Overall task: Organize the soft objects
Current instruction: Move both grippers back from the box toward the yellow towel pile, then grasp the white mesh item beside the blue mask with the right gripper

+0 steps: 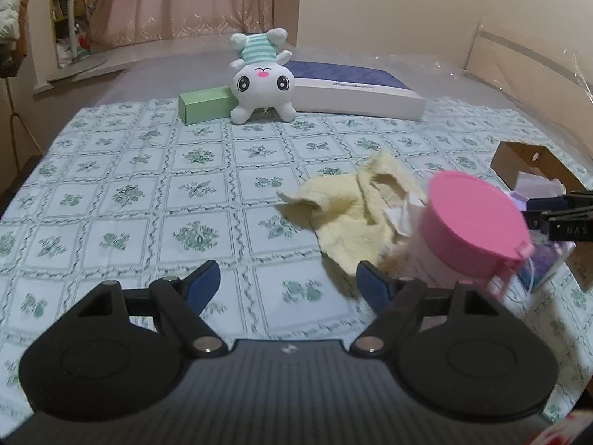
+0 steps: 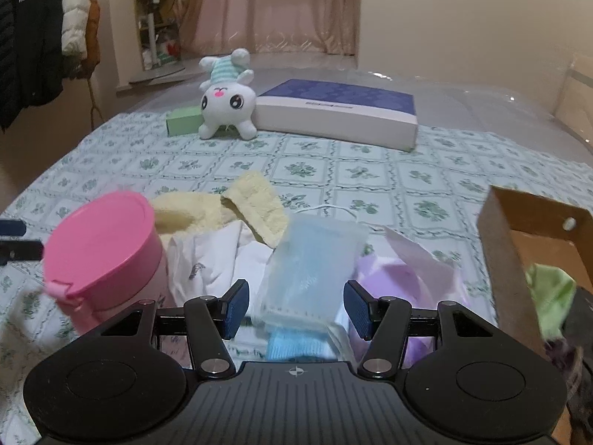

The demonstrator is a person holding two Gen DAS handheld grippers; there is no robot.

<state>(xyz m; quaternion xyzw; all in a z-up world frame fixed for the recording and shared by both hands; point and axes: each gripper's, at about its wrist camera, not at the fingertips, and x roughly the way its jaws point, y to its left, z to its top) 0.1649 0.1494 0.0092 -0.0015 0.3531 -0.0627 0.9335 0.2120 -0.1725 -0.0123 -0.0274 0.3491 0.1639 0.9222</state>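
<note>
A crumpled yellow cloth (image 1: pixel 355 204) lies on the green floral tablecloth, also in the right wrist view (image 2: pixel 237 204). Next to it are a white cloth (image 2: pixel 211 259), a clear packet with blue fabric (image 2: pixel 311 270) and a lilac cloth (image 2: pixel 400 278). My right gripper (image 2: pixel 296 309) is open, its pads either side of the clear packet. My left gripper (image 1: pixel 289 285) is open and empty, above the tablecloth left of the yellow cloth. A white plush bunny (image 1: pixel 261 78) stands on its head at the far side.
A pink-lidded container (image 1: pixel 470 237) stands beside the cloths, also in the right wrist view (image 2: pixel 100 252). A cardboard box (image 2: pixel 533 237) holding a green cloth (image 2: pixel 552 296) is at the right. A green box (image 1: pixel 204 104) and a blue-and-white box (image 1: pixel 355 91) flank the bunny.
</note>
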